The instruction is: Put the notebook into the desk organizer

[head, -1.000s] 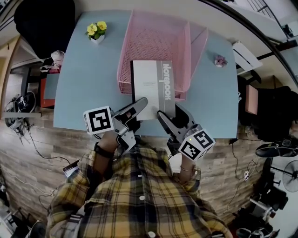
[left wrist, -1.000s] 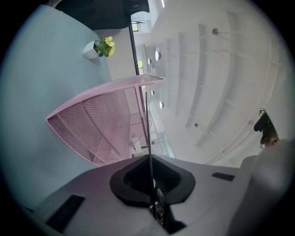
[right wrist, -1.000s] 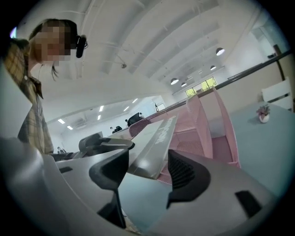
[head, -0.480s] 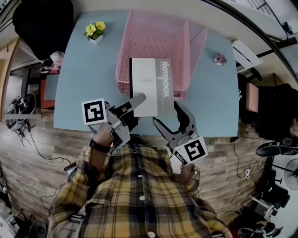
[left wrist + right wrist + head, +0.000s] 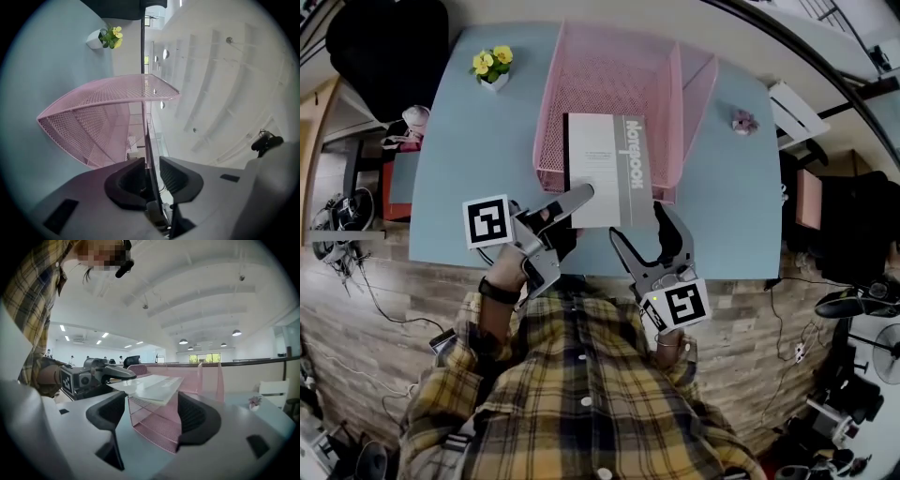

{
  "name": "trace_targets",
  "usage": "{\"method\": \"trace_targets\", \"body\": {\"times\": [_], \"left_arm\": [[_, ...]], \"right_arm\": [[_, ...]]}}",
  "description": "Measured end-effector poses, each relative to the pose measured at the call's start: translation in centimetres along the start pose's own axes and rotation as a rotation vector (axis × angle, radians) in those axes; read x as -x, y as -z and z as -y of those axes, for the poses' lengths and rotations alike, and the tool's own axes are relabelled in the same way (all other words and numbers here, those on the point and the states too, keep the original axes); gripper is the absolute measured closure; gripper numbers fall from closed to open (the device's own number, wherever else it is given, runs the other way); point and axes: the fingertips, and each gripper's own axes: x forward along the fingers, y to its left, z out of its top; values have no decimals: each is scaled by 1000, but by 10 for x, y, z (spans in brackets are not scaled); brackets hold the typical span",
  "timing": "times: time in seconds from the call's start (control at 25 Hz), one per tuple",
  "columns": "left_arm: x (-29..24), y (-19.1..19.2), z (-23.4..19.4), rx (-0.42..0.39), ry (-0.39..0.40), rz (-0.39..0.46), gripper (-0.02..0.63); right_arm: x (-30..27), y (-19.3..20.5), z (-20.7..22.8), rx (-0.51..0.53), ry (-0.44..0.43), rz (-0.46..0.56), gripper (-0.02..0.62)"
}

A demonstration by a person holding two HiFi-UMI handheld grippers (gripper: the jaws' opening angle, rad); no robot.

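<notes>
Release step: notebook rested on organizer rim. Left gripper just eased open, notebook edge loose between jaws; right gripper just spread wide, empty. Push-in likely needed next.

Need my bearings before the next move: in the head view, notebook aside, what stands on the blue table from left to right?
Yellow flowers in a small white pot → pink wire-mesh desk organizer → small pinkish flower ornament.
</notes>
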Motion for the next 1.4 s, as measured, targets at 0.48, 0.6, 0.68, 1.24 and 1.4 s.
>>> {"method": "trace_targets", "body": {"times": [0.48,0.6,0.68,1.24,1.4], "left_arm": [[39,-13,8,-319,-148,84,407],[45,-19,15,-502,-211,79,407],[47,-18,19,-598,-247,81,407],[37,-14,14,-1275,-506,48,476],[33,-18,16,-1362,-550,51,508]], "right_arm": [[-14,-3,11,-6,42,-2,261],[-18,-5,12,11,59,-2,262],[-21,-8,13,24,71,1,262],[-39,-17,18,82,102,0,267],[-43,-21,19,106,113,1,279]]}}
